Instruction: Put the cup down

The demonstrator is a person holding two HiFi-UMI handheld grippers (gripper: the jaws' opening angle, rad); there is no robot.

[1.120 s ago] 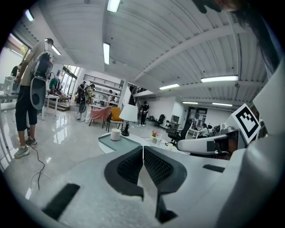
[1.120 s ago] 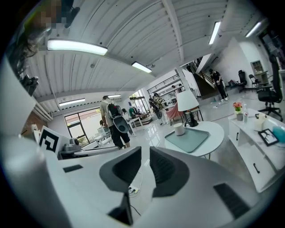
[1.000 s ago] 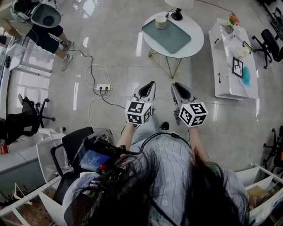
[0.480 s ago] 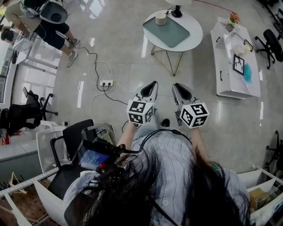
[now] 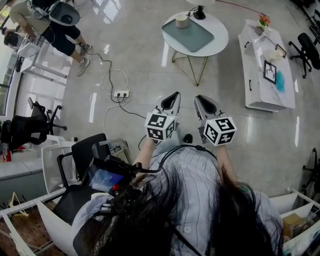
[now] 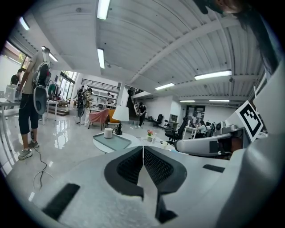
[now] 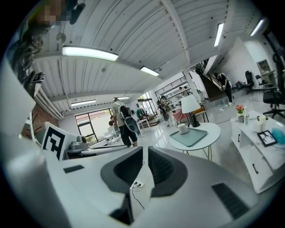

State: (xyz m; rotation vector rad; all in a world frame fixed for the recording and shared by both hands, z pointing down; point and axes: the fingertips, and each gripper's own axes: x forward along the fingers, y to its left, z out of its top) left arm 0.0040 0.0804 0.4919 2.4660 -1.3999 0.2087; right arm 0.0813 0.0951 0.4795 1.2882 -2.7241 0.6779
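A small white cup (image 5: 182, 21) stands on a teal mat (image 5: 195, 35) on the round white table (image 5: 220, 42), far ahead of both grippers, next to a lamp (image 5: 200, 13). My left gripper (image 5: 173, 94) and right gripper (image 5: 200, 97) are held side by side over the floor in front of the person's body. Both are shut with nothing between the jaws. The left gripper view shows its tips (image 6: 142, 148) meeting, with the cup (image 6: 108, 132) far off. The right gripper (image 7: 145, 150) has its jaws together too, and the cup (image 7: 182, 128) stands on the distant table (image 7: 209, 133).
A power strip (image 5: 118, 93) with trailing cables lies on the floor to the left. A long white cabinet (image 5: 260, 75) stands at the right. A black office chair (image 5: 85, 162) and a laptop are close at the lower left. A person (image 5: 55, 25) stands at the upper left.
The two grippers keep their places side by side. The head view has shifted a little, and the person at the upper left has moved slightly.
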